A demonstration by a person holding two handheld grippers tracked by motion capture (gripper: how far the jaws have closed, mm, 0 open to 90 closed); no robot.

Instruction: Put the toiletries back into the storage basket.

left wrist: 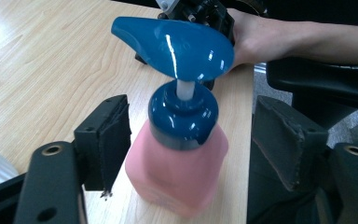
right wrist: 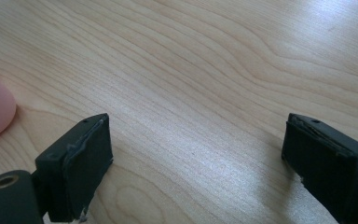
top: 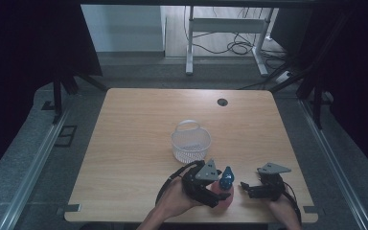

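The left gripper (left wrist: 186, 154) brackets the pink bottle (left wrist: 177, 170) at the table's (top: 134, 124) near edge, jaws open, not yet pressing. Next they likely must close squarely. The right gripper (right wrist: 196, 163) rests open just right.

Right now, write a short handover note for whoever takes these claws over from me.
Left claw: open around the pink soap bottle, which stands between the pads; gaps show on both sides, so no grip yet.
Right claw: open, holding nothing, low over the table beside the bottle.
Bottle: upright near the front edge, blue pump on top.
White mesh basket: mid-table, looks empty.
Done: left claw lined up on the bottle.
Left: close on it and lift; the basket is probably where it goes.
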